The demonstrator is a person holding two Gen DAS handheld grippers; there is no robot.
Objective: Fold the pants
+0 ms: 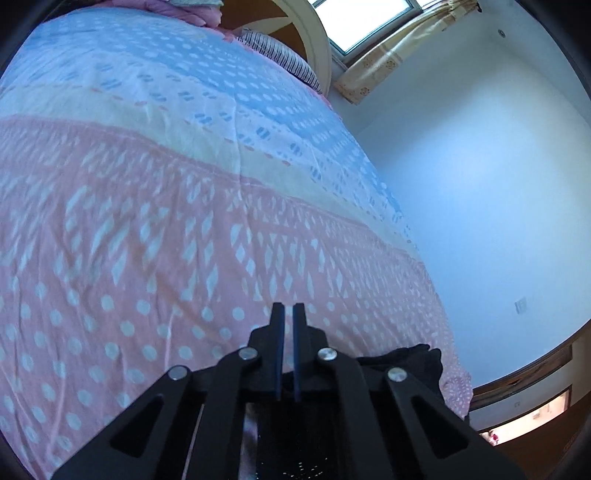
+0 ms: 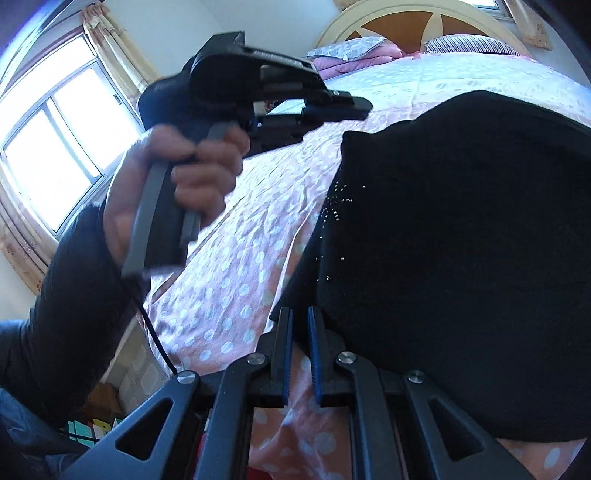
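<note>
- Only the right wrist view catches the left claw (image 2: 364,107) lifted in a hand (image 2: 184,184), fingers nearly together, empty.
- Black pants (image 2: 461,258) lie bunched on the quilt (image 2: 236,266), just right of the right claw (image 2: 300,325), slightly parted, empty.

Pants (image 2: 461,258) lie on the bedspread (image 2: 236,266) near the foot of the bed, right of the right gripper (image 2: 300,317), whose tips sit at the pants' near-left edge. Left gripper (image 2: 354,107) held in a hand (image 2: 177,184) above the bedspread, left of the pants. Pillows (image 2: 476,46) lie at the far end against the headboard (image 2: 424,14); a window (image 2: 55,147) stands left of the bed.
</note>
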